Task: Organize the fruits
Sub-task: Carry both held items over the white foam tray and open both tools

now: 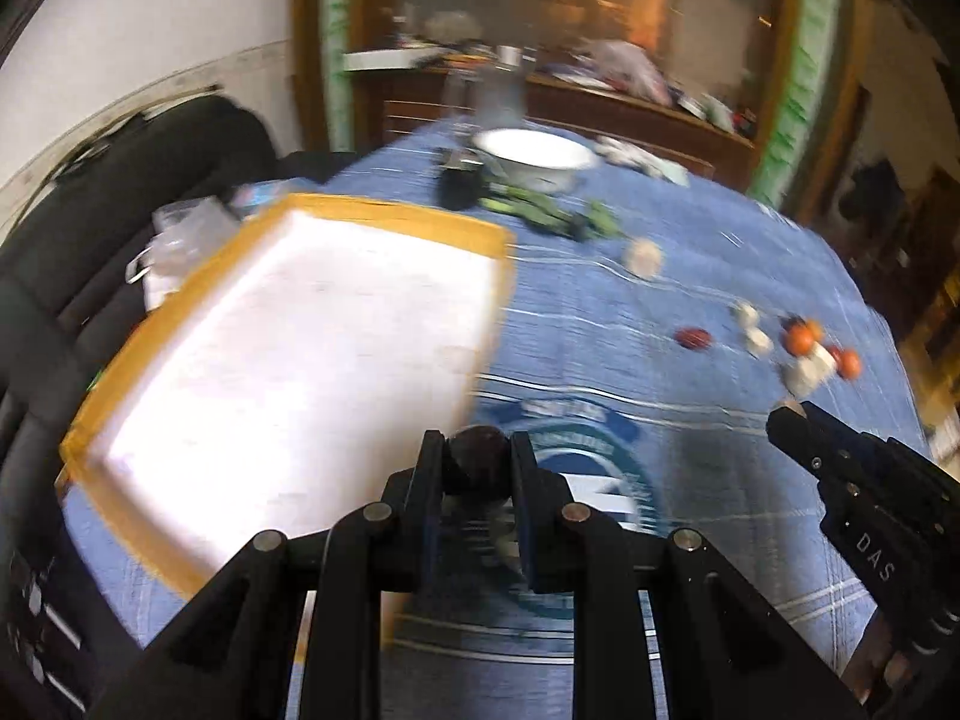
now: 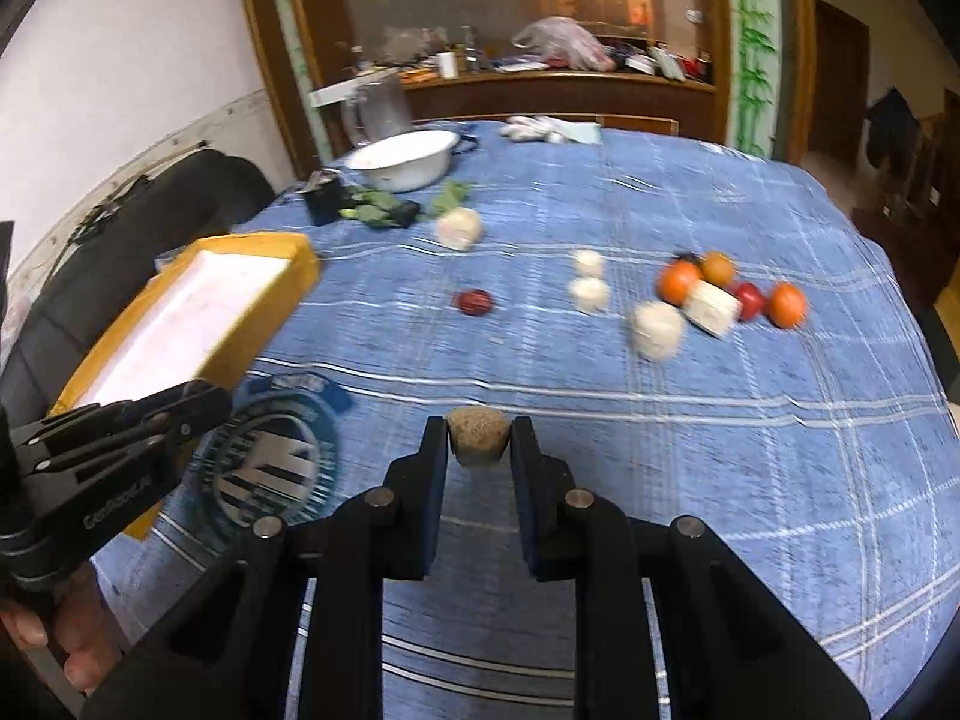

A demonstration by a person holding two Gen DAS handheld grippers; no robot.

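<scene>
My left gripper [image 1: 478,450] is shut on a dark, roundish fruit [image 1: 478,445], held just off the near right corner of the white tray with a yellow rim [image 1: 300,330]. My right gripper [image 2: 478,435] is shut on a small tan, speckled fruit [image 2: 478,431] above the blue cloth. On the table lie oranges [image 2: 681,281], a red fruit [image 2: 750,298], a dark red fruit [image 2: 474,302] and several pale pieces [image 2: 657,329]. The right gripper's tip [image 1: 792,420] shows at the right of the left wrist view, and the left gripper [image 2: 198,405] shows at the left of the right wrist view.
A blue checked tablecloth [image 2: 720,450] covers the round table. At the far side stand a white bowl [image 2: 405,159], a glass jug [image 2: 381,102], green vegetables [image 2: 384,210] and a dark cup [image 2: 324,198]. A black chair [image 1: 120,192] is at the left, a cluttered wooden cabinet behind.
</scene>
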